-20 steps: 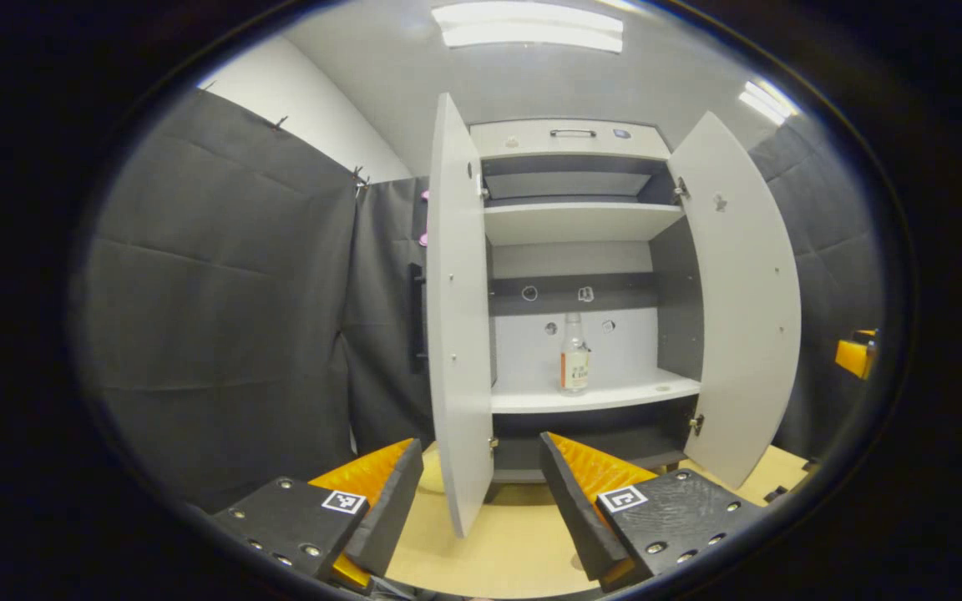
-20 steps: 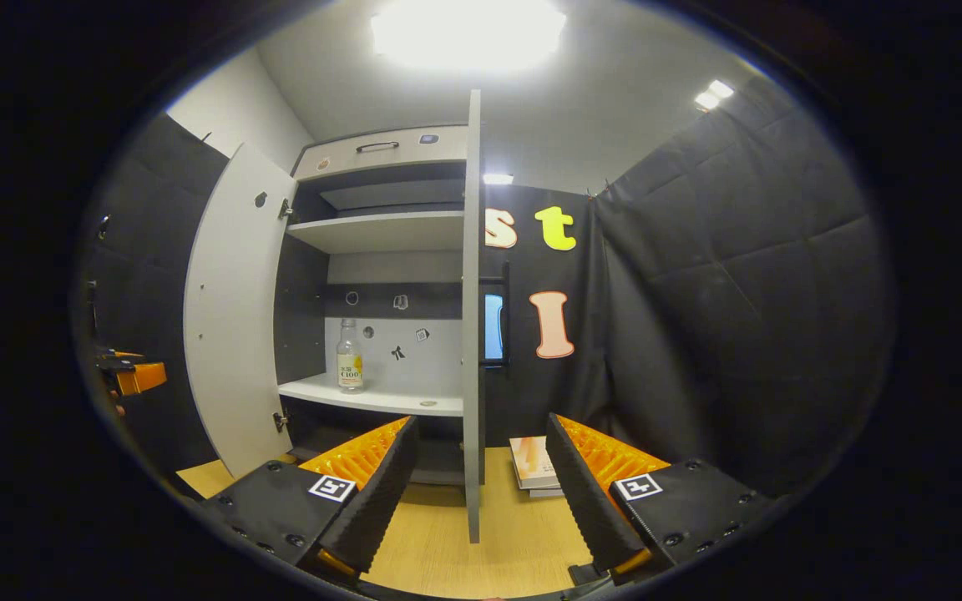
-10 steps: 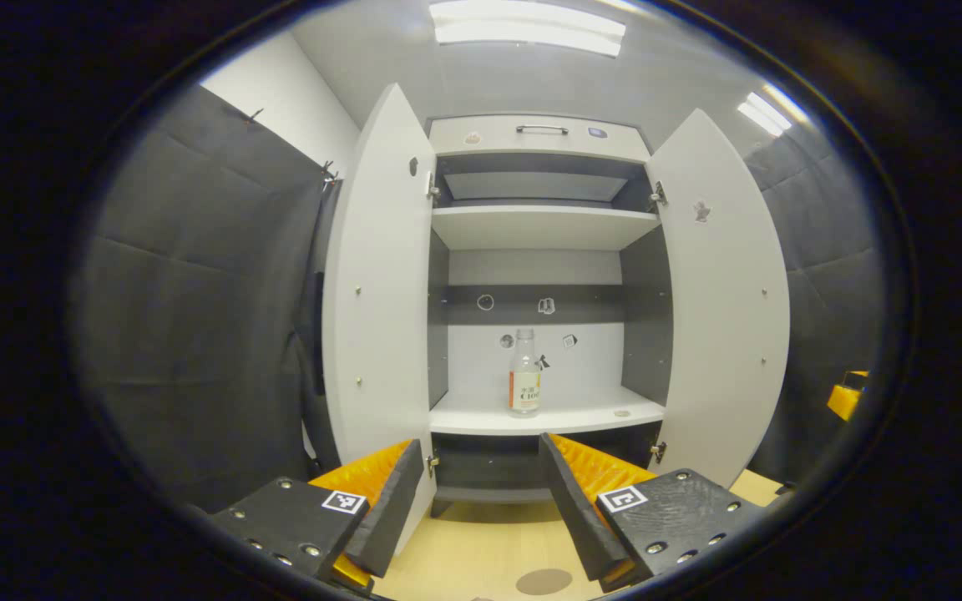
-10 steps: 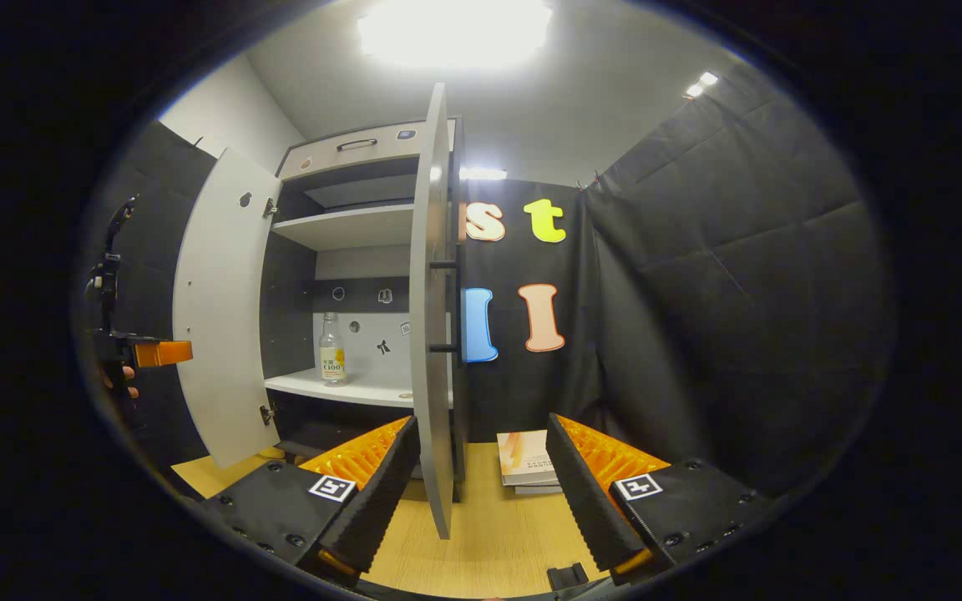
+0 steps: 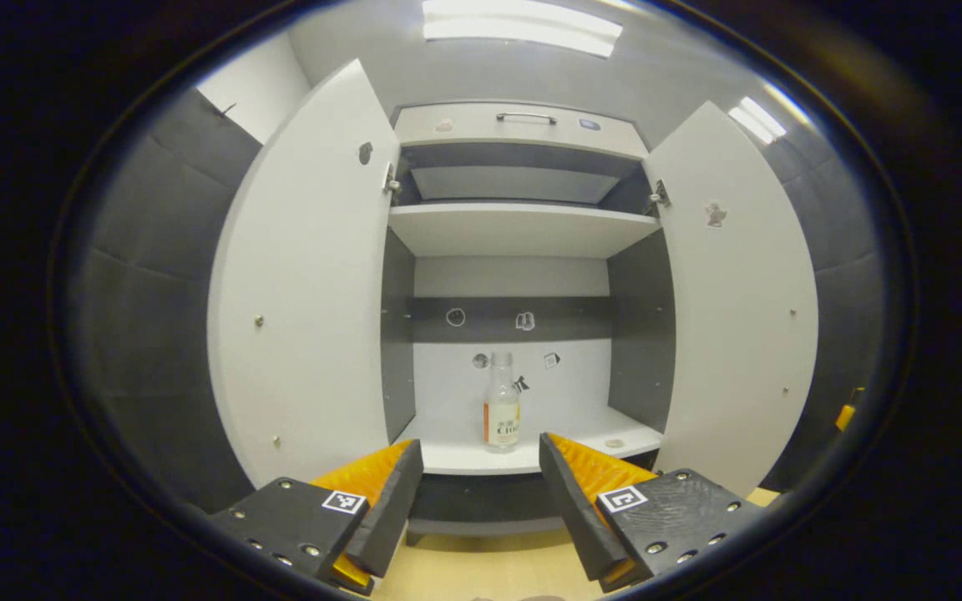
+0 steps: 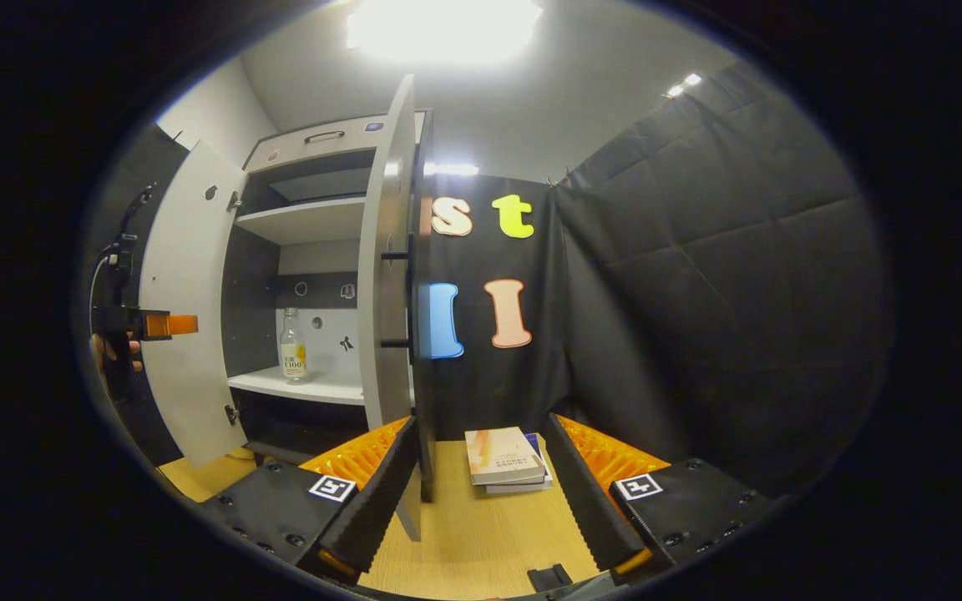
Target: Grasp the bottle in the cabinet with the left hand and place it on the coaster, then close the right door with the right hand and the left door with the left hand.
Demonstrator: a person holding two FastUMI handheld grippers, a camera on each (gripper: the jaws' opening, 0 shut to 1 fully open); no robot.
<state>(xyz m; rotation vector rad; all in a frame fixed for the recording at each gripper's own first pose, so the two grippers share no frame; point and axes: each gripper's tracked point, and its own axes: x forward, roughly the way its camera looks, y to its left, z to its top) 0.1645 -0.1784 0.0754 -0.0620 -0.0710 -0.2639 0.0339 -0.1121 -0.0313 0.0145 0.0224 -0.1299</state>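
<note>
Cabinet (image 5: 523,229): white doors and shelves, dark grey side panels and back band. Bottle (image 5: 502,413): clear, white label with orange stripe. Table (image 6: 481,534): light wood grain. Top book (image 6: 502,455): white cover, orange patch.

Clear bottle (image 5: 502,413) with an orange-and-white label is stood upright on the cabinet's (image 5: 523,125) lower shelf; left door (image 5: 306,275) and right door (image 5: 740,292) are swung wide open.

Your cabinet (image 5: 523,133) stands on the desk (image 6: 481,542) with both doors (image 5: 306,284) swung open. The bottle (image 5: 502,409) stands upright on the lower shelf (image 5: 531,455), near its middle. Books (image 6: 504,457) lie stacked on the desk right of the cabinet.
</note>
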